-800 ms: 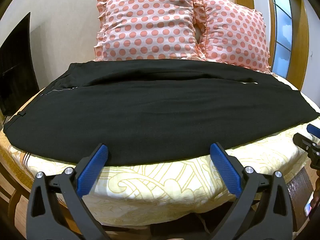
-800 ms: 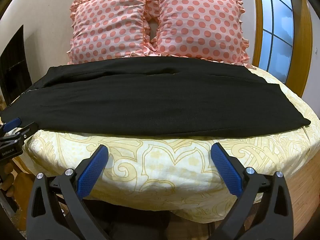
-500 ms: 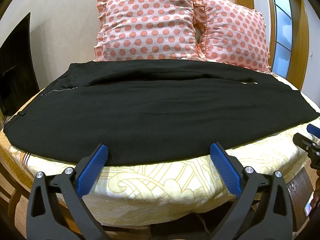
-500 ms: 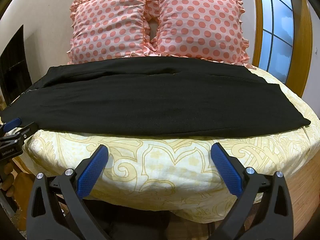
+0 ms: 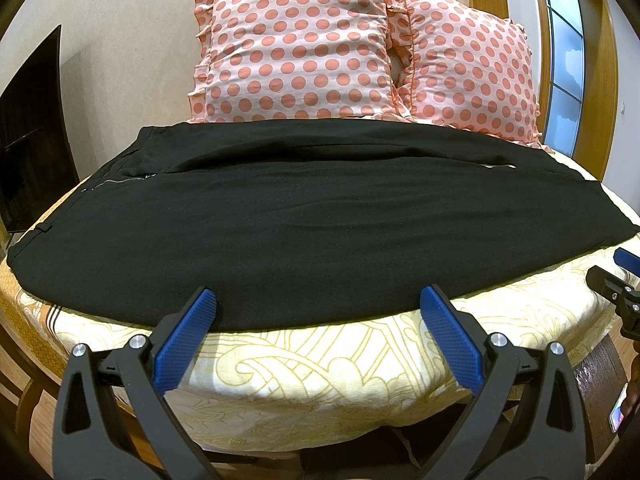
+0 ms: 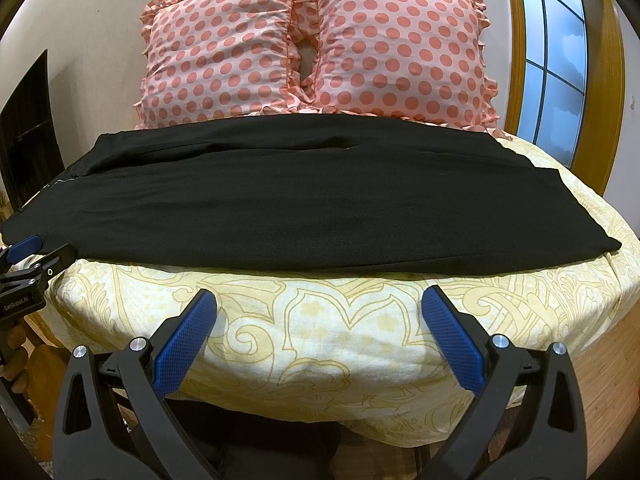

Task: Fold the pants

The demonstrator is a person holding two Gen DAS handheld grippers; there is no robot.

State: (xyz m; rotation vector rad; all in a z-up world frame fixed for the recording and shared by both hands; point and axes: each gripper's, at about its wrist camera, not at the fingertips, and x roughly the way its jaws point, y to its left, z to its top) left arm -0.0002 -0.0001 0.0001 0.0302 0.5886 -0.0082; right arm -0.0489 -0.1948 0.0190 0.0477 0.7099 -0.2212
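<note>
Black pants (image 5: 312, 216) lie flat across the bed, waist with zipper at the left, leg ends at the right; they also show in the right wrist view (image 6: 304, 200). My left gripper (image 5: 318, 304) is open and empty, its blue fingertips just at the pants' near edge. My right gripper (image 6: 320, 308) is open and empty over the bedsheet, a little short of the near edge. Each gripper shows at the edge of the other's view: the right one (image 5: 620, 276), the left one (image 6: 28, 256).
The bed has a yellow patterned sheet (image 6: 320, 332). Two pink polka-dot pillows (image 5: 296, 52) (image 6: 400, 44) stand against the wall behind the pants. A dark screen (image 5: 28, 136) is at the left, a window (image 6: 556, 60) at the right.
</note>
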